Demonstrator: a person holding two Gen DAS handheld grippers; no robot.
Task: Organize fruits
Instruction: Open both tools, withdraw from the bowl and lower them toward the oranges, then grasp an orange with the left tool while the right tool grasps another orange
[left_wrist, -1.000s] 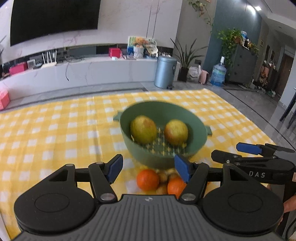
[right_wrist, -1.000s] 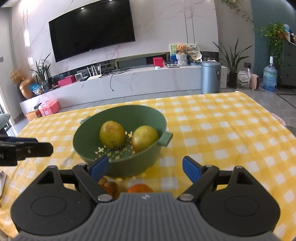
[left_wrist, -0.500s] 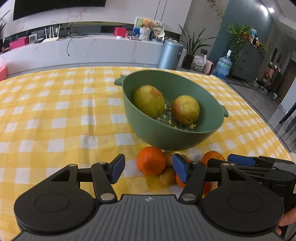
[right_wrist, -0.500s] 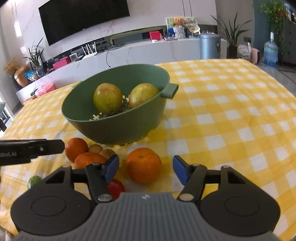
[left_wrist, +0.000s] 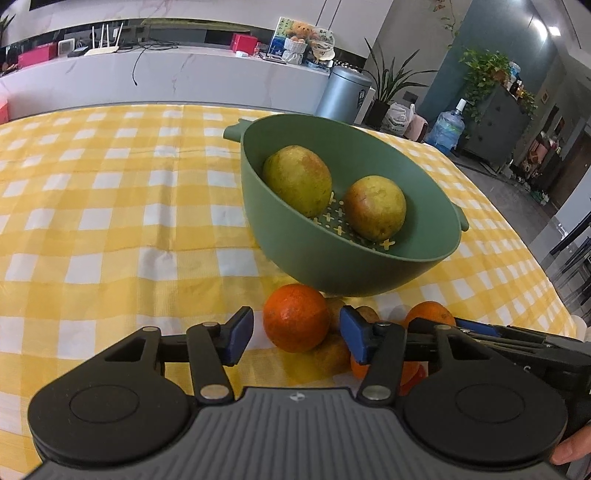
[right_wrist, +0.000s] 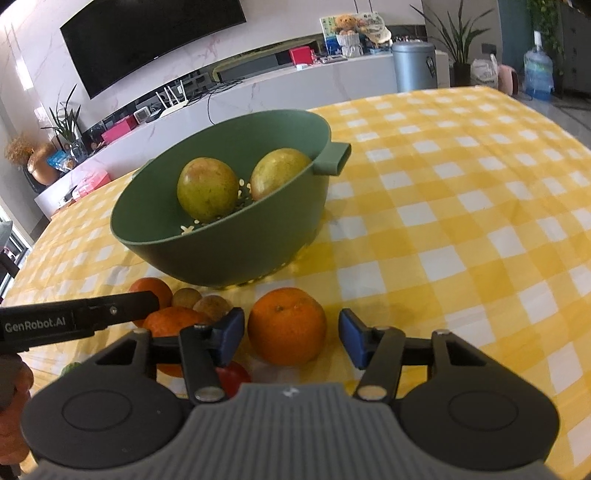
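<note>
Left claw (left_wrist: 296, 334): blue pads closing in on an orange (left_wrist: 296, 318), one pad each side, gaps still showing, so not clamped yet. The orange sits on the bench, just in front of the green bowl (left_wrist: 424, 199). Right behind it are small brown fruits (left_wrist: 332, 354), touching it. Another orange (left_wrist: 428, 314) lies farther right, partly hidden by the other tool.

Right claw (right_wrist: 291, 334): pads also closing, w/ a second orange (right_wrist: 287, 325) between them, a gap on both sides, not gripped. This one sits alone, just right of the pile. To its left: two brown fruits (right_wrist: 210, 306), two more oranges (right_wrist: 173, 321) partly covered by the left tool's finger, a red fruit (right_wrist: 232, 376) low near the claw, and a bit of sth green (right_wrist: 70, 367) at the edge.

Bowl stands upright on the yellow checked cloth (right_wrist: 461, 221), holding two yellow-green round fruits (right_wrist: 207, 188), side by side. A hand (right_wrist: 14, 410) shows at lower left of the right view.
</note>
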